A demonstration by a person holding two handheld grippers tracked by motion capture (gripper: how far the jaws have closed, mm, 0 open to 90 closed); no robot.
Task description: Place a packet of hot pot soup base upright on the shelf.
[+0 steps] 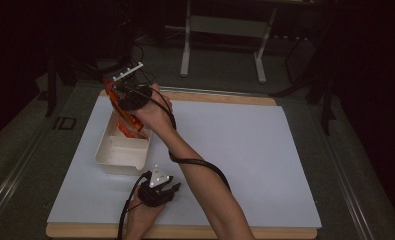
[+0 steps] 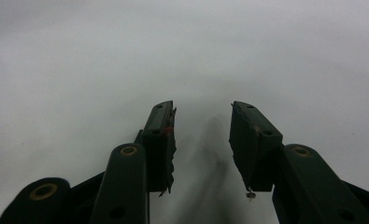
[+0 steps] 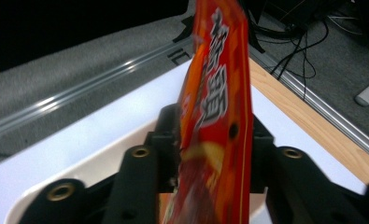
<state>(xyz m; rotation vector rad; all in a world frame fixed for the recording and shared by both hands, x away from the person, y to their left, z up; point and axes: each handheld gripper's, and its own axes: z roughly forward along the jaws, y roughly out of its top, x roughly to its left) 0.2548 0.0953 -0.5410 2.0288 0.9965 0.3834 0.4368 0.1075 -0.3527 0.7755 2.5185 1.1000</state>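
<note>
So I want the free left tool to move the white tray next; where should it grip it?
Grip the tray's near short wall from above, one jaw inside and one outside. That rim is thin, upright and closest to the open left tool, and it sits clear of the snack packet the right tool holds over the far end.

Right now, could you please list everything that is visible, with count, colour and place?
snack packet: one, red and orange, held over the bin's far end
bin: one, white, left part of the sheet
sheet: one, white, covering the table
table: one, light wood edge around the sheet
metal stand: one, pale grey, on the floor beyond the table
right gripper: one, black, jaws closed on the packet
left gripper: one, black, jaws apart, near edge of the sheet
</note>
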